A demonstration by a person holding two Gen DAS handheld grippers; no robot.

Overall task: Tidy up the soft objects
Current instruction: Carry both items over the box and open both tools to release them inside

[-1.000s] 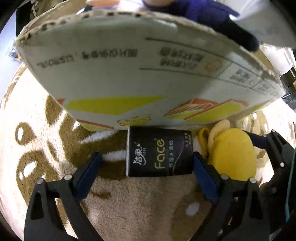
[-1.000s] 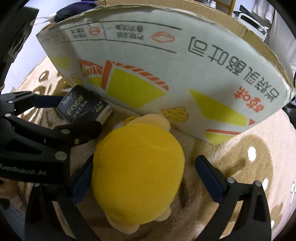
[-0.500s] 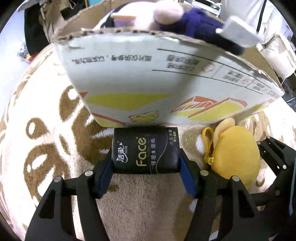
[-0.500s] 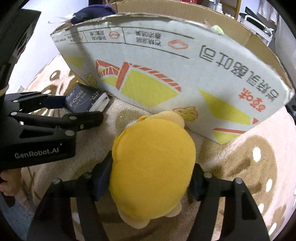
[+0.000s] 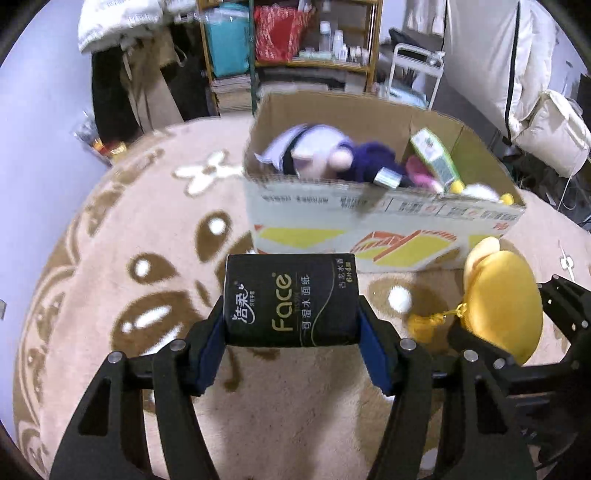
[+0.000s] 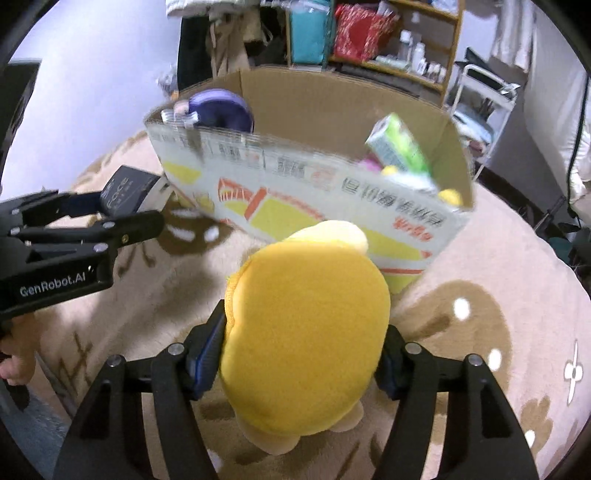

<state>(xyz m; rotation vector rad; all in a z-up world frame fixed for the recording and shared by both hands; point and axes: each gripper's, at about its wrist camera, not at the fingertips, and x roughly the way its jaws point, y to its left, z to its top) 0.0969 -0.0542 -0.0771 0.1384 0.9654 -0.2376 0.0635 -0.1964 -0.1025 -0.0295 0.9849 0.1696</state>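
Observation:
My left gripper [image 5: 291,332] is shut on a black "Face" tissue pack [image 5: 290,299] and holds it above the rug, in front of the open cardboard box [image 5: 306,210]. My right gripper [image 6: 301,354] is shut on a yellow plush toy [image 6: 306,321], lifted in front of the same box [image 6: 295,170]. The plush toy also shows at the right of the left wrist view [image 5: 502,295]. The tissue pack shows at the left of the right wrist view [image 6: 125,190]. The box holds a purple plush doll [image 5: 332,158], a green pack [image 5: 436,158] and other soft items.
A beige rug with brown patterns [image 5: 122,277] covers the floor. Behind the box stand a wooden shelf with bottles and bags [image 5: 314,33], a white rack [image 5: 417,70] and stacked bedding [image 5: 546,129]. The left gripper's body [image 6: 55,251] sits left of the plush toy.
Both grippers have closed on their objects and lifted them off the rug. The view has risen from the box's side wall to above its rim, showing its contents.

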